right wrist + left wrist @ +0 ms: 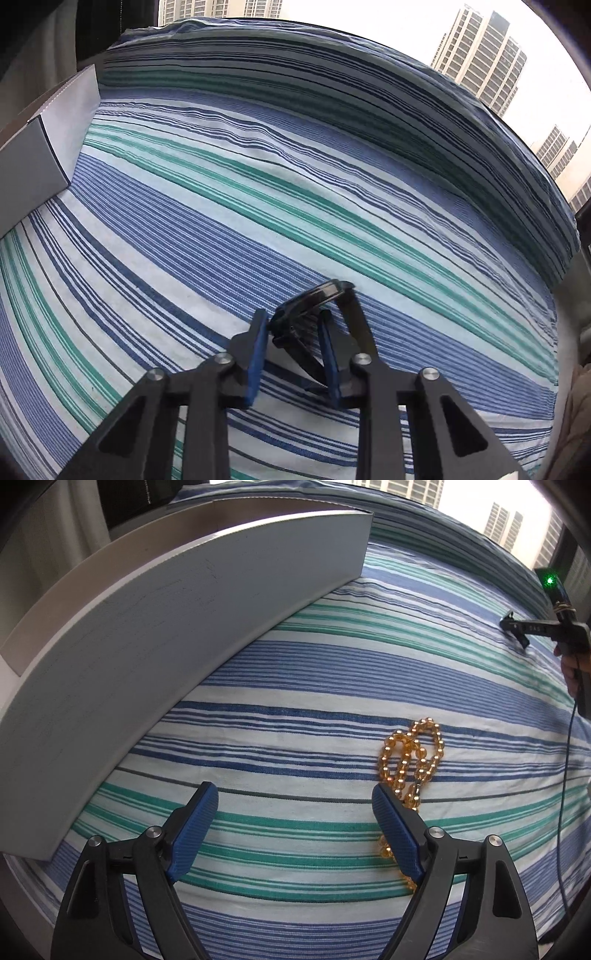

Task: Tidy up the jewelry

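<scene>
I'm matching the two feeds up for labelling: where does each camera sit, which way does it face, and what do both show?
Left wrist: sits on the left gripper, looking down along its open blue fingers at the striped bedspread, the amber bead necklace and the grey box; the right gripper and a hand show far right.
Right wrist: sits on the right gripper, facing down at the bedspread, its fingers closed on a black watch.
Shared: bedspread, grey box, towers outside.
</scene>
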The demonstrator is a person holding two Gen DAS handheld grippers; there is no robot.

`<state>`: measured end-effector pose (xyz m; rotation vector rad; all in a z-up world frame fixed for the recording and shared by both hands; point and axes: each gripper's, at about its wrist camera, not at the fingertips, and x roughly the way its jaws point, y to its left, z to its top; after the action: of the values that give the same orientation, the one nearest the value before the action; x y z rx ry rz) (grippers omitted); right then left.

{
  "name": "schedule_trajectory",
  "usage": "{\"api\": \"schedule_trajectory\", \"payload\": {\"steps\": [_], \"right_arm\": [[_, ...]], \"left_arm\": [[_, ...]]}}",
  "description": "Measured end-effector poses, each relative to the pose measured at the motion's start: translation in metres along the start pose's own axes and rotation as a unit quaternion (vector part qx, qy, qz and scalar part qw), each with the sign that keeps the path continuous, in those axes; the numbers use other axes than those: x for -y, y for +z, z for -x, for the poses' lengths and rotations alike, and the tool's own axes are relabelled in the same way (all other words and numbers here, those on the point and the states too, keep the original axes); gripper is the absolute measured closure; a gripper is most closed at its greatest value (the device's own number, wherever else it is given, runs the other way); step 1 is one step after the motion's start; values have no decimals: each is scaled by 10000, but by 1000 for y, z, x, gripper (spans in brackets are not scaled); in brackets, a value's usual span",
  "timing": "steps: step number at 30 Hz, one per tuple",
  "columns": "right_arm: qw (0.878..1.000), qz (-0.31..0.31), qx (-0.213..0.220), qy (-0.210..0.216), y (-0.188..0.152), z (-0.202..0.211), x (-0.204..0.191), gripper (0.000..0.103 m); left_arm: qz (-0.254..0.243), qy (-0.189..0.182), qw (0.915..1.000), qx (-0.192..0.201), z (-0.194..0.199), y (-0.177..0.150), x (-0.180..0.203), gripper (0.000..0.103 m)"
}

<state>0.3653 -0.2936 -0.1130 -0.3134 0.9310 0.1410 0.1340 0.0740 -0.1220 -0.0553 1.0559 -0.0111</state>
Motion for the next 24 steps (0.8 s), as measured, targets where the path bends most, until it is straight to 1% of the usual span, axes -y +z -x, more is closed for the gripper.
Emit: {"api": "schedule_trajectory", "payload": {"steps": [4,7,9,12,14,15,16,17,19,20,21,22,24], "right_arm": [[9985,-13,-313,446,-32,34,-24,83],[9953,-13,-673,690,-72,72,-56,83],[9938,90,-734,835,-101,97,-81,83],[9948,167,-589,819,-143,128,-117,82],[9940,-48,-410,1009,-162,145,-125,68],[9929,-247,-301,1127,-169,154,-128,50],[9906,-448,-167,1280,-175,162,-128,47],[9892,-626,-40,1325,-179,171,-126,47],[9870,-941,253,1276,-185,190,-122,47],[9848,-1106,408,1271,-182,195,-111,47],[9821,-1290,545,1258,-186,203,-104,47],[9796,-1465,635,1221,-182,205,-93,47],[9768,-1755,690,1013,-186,209,-74,47]], "left_arm": [[-17,-62,10000,1,5,-7,-1,17],[-40,-112,9999,37,12,-12,-1,17],[-44,-185,9998,45,17,-17,-1,17],[-82,-262,9996,12,22,-23,1,17],[-168,-265,9995,-26,25,-27,3,17],[-228,-272,9994,-40,26,-29,5,16],[-299,-286,9991,-58,27,-31,7,16],[-365,-302,9989,-71,28,-32,9,15],[-445,-360,9983,-90,29,-33,13,13],[-474,-400,9980,-112,28,-32,16,13],[-507,-439,9977,-139,26,-30,19,13],[-551,-477,9972,-153,24,-28,23,13],[-681,-481,9964,-183,14,-20,33,13]]}}
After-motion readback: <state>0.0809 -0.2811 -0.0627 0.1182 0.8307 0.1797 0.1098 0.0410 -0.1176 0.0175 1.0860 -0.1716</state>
